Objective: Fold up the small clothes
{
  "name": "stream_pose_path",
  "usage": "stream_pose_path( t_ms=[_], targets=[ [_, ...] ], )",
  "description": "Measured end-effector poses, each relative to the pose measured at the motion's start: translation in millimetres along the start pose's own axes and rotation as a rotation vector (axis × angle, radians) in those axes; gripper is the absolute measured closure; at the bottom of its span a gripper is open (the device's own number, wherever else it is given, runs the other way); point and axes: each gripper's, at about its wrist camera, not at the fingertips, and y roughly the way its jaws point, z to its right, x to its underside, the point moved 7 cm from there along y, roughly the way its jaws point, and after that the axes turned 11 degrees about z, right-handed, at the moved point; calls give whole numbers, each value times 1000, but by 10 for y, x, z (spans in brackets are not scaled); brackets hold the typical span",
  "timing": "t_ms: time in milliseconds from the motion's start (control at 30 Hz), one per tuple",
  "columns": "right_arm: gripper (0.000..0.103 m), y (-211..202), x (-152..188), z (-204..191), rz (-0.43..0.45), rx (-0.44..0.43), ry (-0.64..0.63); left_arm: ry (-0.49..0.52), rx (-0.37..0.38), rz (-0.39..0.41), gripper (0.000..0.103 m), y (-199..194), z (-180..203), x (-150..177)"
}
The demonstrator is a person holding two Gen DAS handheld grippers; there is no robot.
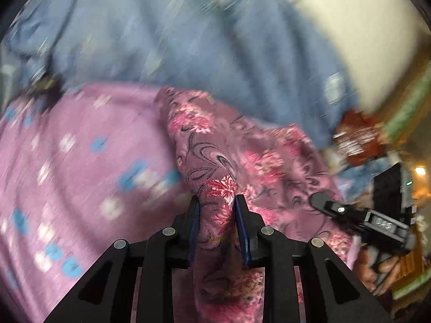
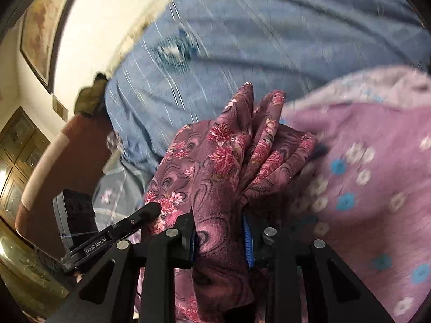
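Note:
A maroon floral cloth (image 1: 215, 161) is lifted in bunched folds above the bed. My left gripper (image 1: 216, 202) is shut on a fold of it, the fabric pinched between the blue pads. In the right wrist view the same maroon floral cloth (image 2: 229, 156) rises in several creased folds, and my right gripper (image 2: 219, 218) is shut on it too. The right gripper (image 1: 336, 210) shows at the right edge of the left wrist view, pressed against the cloth. The left gripper (image 2: 140, 215) appears at the lower left of the right wrist view, also against the cloth.
A pink garment with blue and white flowers (image 1: 67, 161) lies beside the floral cloth, seen also as the pink garment (image 2: 363, 175). A blue striped bedsheet (image 1: 188, 40) covers the bed behind. A cream wall (image 1: 363, 27), a framed picture (image 2: 40, 35) and a wooden door (image 2: 16, 156) lie beyond.

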Motion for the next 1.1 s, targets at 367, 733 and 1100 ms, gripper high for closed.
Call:
stream_pose_path(
  t_ms=[367,733,1100],
  targets=[
    [55,-35,-260,167,76,197,-56,59,-129,206,52,-453,-128,-89],
    [86,930,64,436,-84,332,-97,238,-286,-18,34,287,6,366],
    [78,158,75,7,-9,228,-148,106,-200,49,38,11,-83,211]
  ],
)
